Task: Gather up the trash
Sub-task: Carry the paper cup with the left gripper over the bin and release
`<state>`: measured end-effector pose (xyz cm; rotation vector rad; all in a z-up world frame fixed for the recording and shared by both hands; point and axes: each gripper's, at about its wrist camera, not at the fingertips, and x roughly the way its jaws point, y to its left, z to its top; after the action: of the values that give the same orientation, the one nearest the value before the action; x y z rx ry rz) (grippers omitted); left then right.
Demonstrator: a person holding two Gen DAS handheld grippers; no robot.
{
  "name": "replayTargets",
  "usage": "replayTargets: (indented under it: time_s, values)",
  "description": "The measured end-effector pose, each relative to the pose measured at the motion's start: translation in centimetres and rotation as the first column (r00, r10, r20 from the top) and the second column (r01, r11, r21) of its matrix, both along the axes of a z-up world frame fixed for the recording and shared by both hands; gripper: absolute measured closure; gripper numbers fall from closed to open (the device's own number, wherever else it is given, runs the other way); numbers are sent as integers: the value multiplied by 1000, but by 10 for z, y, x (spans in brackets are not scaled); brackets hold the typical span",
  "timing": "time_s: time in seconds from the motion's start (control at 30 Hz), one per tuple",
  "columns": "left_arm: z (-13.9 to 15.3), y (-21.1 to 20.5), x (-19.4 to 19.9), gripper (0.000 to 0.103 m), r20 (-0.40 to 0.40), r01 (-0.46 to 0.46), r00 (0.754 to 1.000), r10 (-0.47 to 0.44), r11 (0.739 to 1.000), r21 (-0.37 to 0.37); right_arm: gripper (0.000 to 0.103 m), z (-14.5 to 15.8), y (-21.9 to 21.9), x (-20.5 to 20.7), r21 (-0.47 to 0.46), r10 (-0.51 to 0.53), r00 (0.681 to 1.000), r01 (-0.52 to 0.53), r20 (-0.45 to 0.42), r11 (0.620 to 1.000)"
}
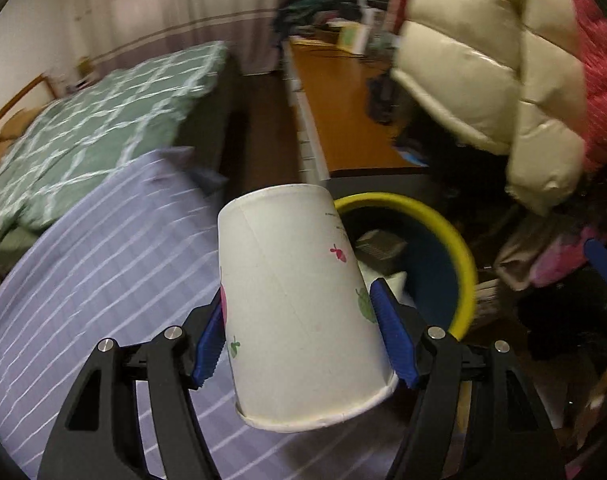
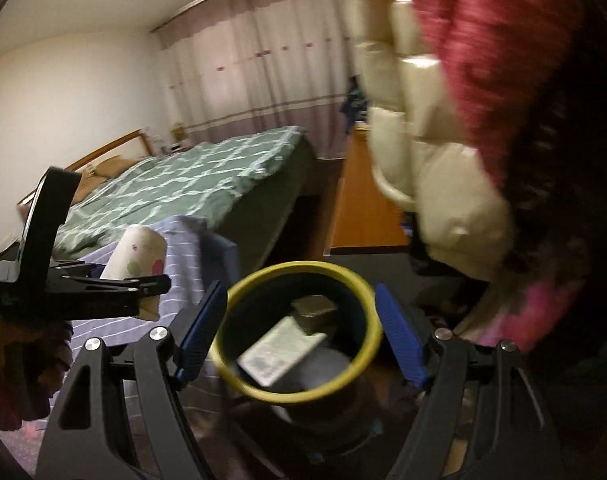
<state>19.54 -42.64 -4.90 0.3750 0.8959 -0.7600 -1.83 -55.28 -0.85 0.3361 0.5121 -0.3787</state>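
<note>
Bed: a bed with a green cover with a white lattice pattern [image 1: 91, 128] stands at the far left, in front of pale curtains [image 2: 263, 64].
Striped cover: a lilac cloth with thin white stripes [image 1: 99, 280] lies nearer, below and left of the held cup.
Left gripper: the left gripper [image 1: 299, 336], black with blue ribbed pads, is clamped on the cup; one pad presses on each side of the cup wall. In the right wrist view it [image 2: 143, 280] shows at the left edge, with a hand below it.
Task's thing: the white paper cup with small red and green prints [image 1: 299, 312] sits between the left pads, its rolled rim toward the camera and its base pointing away. It is over the striped cover, just beside the bin and not inside it.
Bin: a round dark blue bin with a yellow rim [image 2: 367, 308] stands on the floor, right of the cup. Some paper or card pieces lie inside it; they are blurred.
Right gripper: the right gripper [image 2: 301, 336] has its jaws apart and nothing between its pads; the bin's opening shows between its fingers.
Desk: a long orange-brown wooden surface [image 1: 343, 108] runs behind the bin.
Clothes: a cream padded jacket [image 1: 483, 72] and a red fuzzy garment [image 1: 599, 80] hang at the right.
</note>
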Motion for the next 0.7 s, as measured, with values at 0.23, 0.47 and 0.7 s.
replayTargets:
  time_s: [0.23, 0.47, 0.7]
  values:
    - [-18, -77, -10, 32, -52, 78, 996, -79, 997, -21, 31, 0, -19, -19, -12, -65, 998, 65, 16, 998]
    - [-47, -91, 18, 15, -136, 17, 990, -26, 997, -72, 31, 11, -18, -32, -34, -92, 994, 94, 50, 995]
    - [-5, 22, 9, 7, -52, -56, 998, 46, 977, -205, 29, 14, -2, -26, -38, -62, 996, 64, 60, 997]
